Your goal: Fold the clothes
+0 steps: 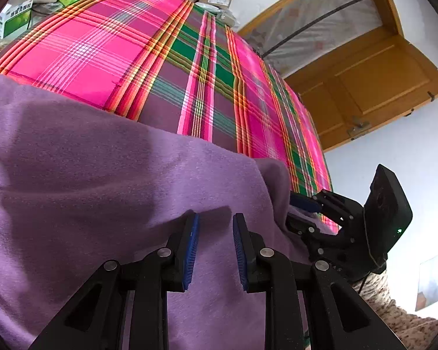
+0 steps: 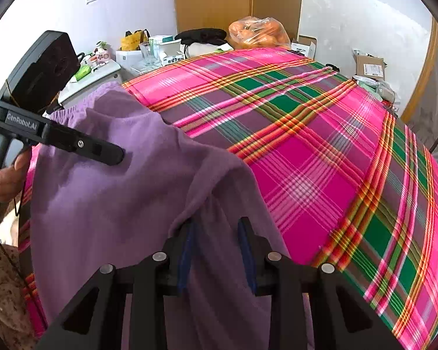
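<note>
Purple garment [image 2: 125, 204] lies rumpled on the plaid sheet [image 2: 321, 160]; left gripper [image 1: 216, 250] and right gripper [image 2: 216, 250] stand over it with jaws parted, empty, so an edge grasp seems due.

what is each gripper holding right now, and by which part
Nothing is clamped. Both the left gripper and right gripper are open, fingers resting on the purple garment near its closer edge.

Plain purple garment [image 1: 102, 175] on pink, green and orange plaid cloth [image 1: 189, 73]

One purple garment [image 1: 102, 175], one plaid sheet [image 1: 160, 58], two grippers [image 1: 216, 248], one door [image 1: 365, 87].
</note>
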The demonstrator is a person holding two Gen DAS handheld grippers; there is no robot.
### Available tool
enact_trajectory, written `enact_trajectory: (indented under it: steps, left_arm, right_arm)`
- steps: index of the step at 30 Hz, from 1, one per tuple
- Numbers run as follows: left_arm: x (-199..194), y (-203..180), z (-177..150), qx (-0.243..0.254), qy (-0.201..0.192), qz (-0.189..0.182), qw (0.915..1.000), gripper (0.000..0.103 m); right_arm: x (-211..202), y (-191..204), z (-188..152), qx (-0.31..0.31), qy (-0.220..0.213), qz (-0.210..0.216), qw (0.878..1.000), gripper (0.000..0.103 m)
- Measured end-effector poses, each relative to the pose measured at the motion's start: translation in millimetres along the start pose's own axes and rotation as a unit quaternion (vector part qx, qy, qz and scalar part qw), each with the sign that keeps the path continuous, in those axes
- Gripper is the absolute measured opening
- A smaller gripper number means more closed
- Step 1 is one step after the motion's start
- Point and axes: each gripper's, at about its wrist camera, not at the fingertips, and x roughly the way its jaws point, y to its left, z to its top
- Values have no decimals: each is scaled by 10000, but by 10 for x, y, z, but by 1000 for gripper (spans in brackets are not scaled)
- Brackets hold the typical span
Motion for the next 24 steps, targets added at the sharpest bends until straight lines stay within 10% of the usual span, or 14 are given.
enact_trajectory:
  steps: [7,15,24]
  left_arm:
    - [18,-4,-2,-18,-4,34,10000,24]
    - [15,22,5,-69,-5,-2,10000,24]
    - [39,35,38,-85,2,-40,10000,24]
  right_arm:
    - [-20,17,0,-25,-171,-229,9996,2]
    - [-145,-510,48,1095,-535,-801,9893,0]
    - [-214,-490,-27,962,-389,521,9932,4]
